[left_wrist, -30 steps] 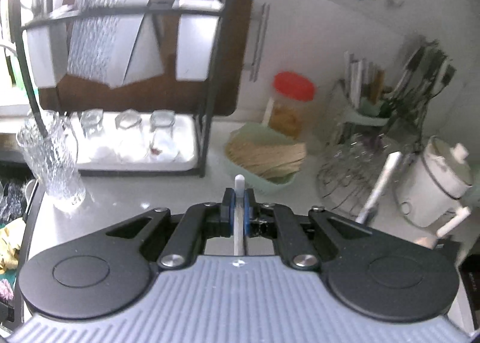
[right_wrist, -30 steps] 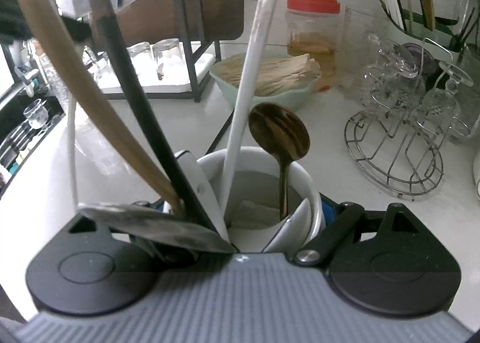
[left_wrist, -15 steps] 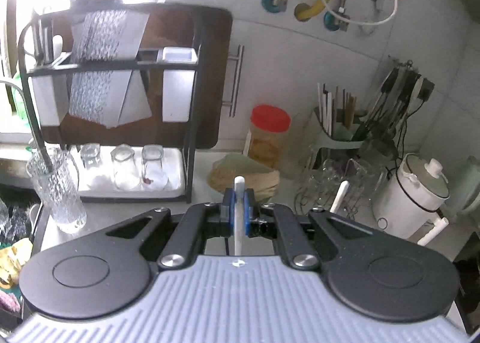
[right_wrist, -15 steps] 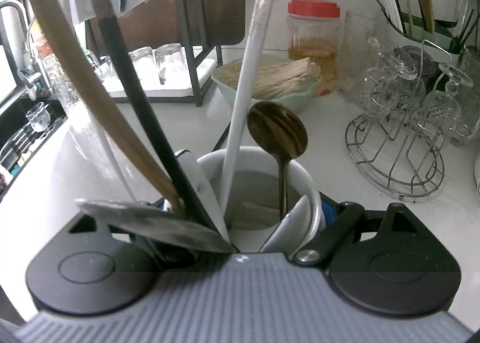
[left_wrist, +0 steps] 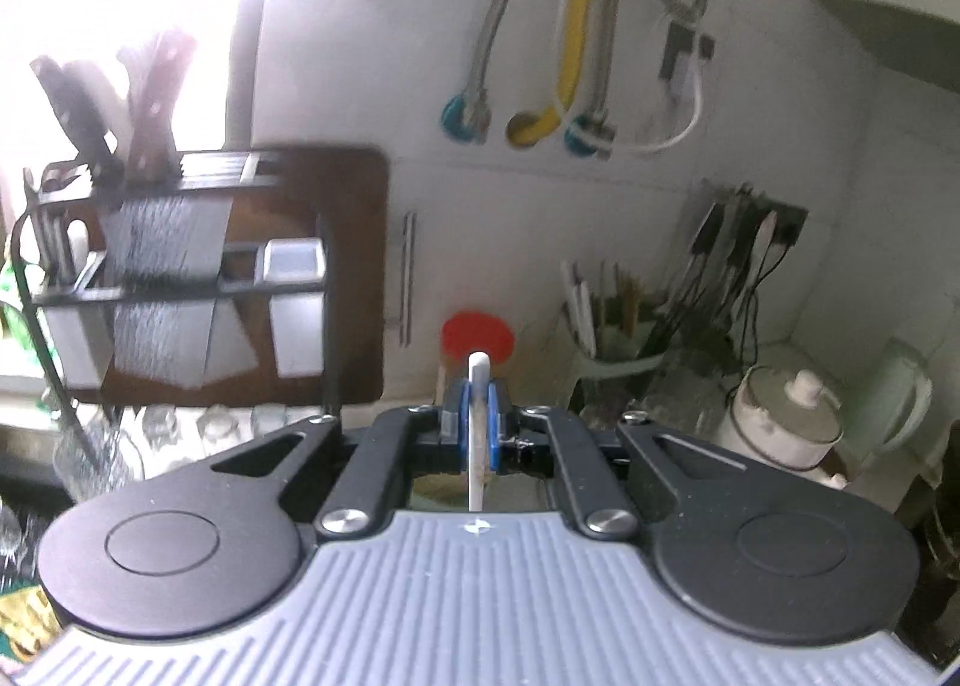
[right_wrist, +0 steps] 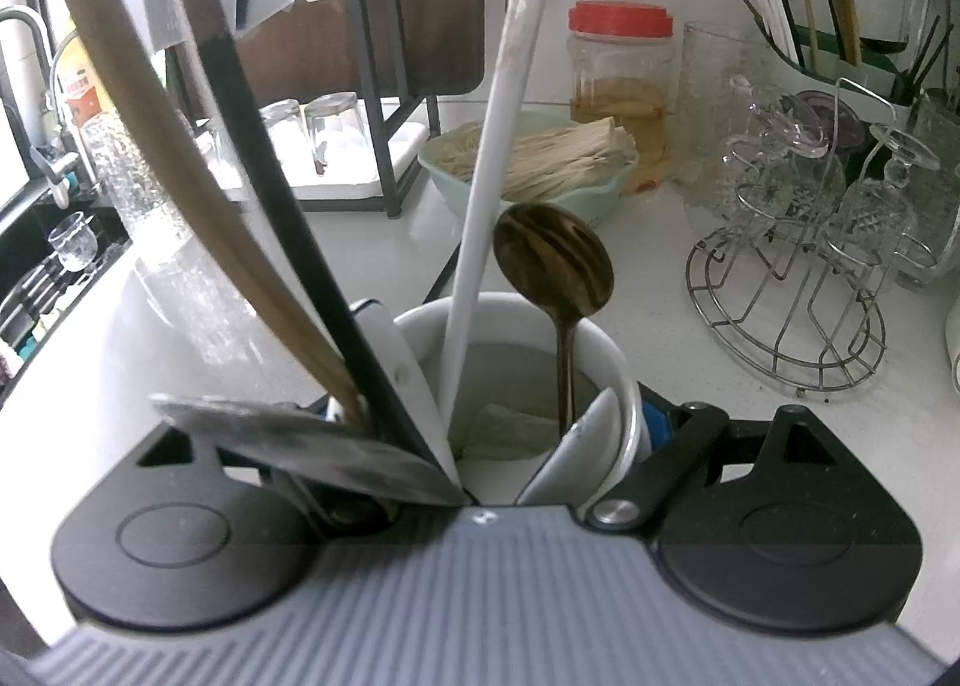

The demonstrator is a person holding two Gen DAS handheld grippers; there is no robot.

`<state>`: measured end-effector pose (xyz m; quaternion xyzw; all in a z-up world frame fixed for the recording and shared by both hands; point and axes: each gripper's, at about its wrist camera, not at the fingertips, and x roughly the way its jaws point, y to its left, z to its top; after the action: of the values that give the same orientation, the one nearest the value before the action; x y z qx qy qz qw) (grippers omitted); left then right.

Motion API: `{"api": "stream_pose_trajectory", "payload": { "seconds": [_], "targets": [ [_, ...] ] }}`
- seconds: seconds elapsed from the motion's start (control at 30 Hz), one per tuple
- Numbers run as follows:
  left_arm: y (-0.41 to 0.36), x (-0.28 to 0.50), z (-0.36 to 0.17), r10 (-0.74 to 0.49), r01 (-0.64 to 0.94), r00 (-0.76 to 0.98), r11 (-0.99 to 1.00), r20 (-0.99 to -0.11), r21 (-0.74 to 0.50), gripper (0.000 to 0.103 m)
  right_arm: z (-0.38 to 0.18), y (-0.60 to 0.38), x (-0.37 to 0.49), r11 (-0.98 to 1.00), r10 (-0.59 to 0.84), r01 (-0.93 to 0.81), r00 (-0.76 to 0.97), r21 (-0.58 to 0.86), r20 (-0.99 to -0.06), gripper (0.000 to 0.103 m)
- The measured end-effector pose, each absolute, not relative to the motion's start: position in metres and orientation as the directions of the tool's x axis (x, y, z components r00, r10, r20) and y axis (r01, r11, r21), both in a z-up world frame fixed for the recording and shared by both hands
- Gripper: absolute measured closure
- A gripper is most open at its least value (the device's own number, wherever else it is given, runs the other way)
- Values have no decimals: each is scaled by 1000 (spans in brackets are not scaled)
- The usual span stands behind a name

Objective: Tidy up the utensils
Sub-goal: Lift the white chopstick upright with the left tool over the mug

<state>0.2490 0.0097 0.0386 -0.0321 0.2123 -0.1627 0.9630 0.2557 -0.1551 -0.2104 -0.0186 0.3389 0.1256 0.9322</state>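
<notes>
Steadying the crock (right_wrist: 606,350) between the right gripper (right_wrist: 498,422) jaws, a white handle (left_wrist: 478,422) is clamped in the left gripper (left_wrist: 477,428), likely for sorting elsewhere.

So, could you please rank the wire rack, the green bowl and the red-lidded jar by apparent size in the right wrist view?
1. wire rack, though it sits nearest
2. green bowl
3. red-lidded jar, farthest back, so unsure

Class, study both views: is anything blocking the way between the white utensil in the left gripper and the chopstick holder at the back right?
Nothing visible blocks it: the white utensil is raised, chopstick holder open-topped.
</notes>
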Motion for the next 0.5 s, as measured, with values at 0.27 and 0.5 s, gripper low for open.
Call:
{"api": "stream_pose_trajectory", "payload": {
  "seconds": [0.27,0.5],
  "targets": [
    [-9,250,64,-396,366,856,918,-333,-150,96,-209,-155,257,966,224,-254,734,46,-641,13],
    [-20,252,59,-447,407,819,895,-361,-184,96,-210,-155,258,965,228,-258,735,47,-639,13]
  ]
}}
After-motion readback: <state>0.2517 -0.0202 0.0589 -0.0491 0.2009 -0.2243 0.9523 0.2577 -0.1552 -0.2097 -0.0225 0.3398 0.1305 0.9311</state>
